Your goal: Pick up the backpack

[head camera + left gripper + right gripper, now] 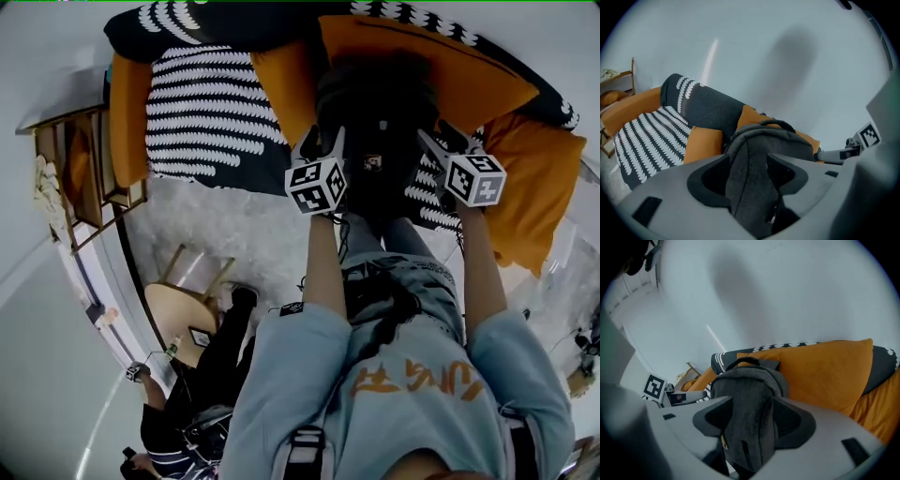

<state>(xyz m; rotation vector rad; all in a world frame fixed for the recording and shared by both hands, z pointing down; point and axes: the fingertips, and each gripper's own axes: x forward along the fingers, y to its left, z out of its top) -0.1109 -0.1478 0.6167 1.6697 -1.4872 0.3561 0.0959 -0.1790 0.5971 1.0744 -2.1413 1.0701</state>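
Standing upright on the sofa (206,112), backpack (380,108), long axis vertical, handle (776,123) uppermost.

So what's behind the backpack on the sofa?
An orange cushion stands right behind the backpack, with a dark patterned bolster further back. The cushion's part directly behind the backpack is covered, so contact between them cannot be seen.

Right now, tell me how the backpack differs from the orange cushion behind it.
The backpack is dark grey; the orange cushion is bright orange. The backpack stands upright with a handle on top; the cushion slants behind it. The cushion spans wider than the backpack. Both rest on the striped sofa.
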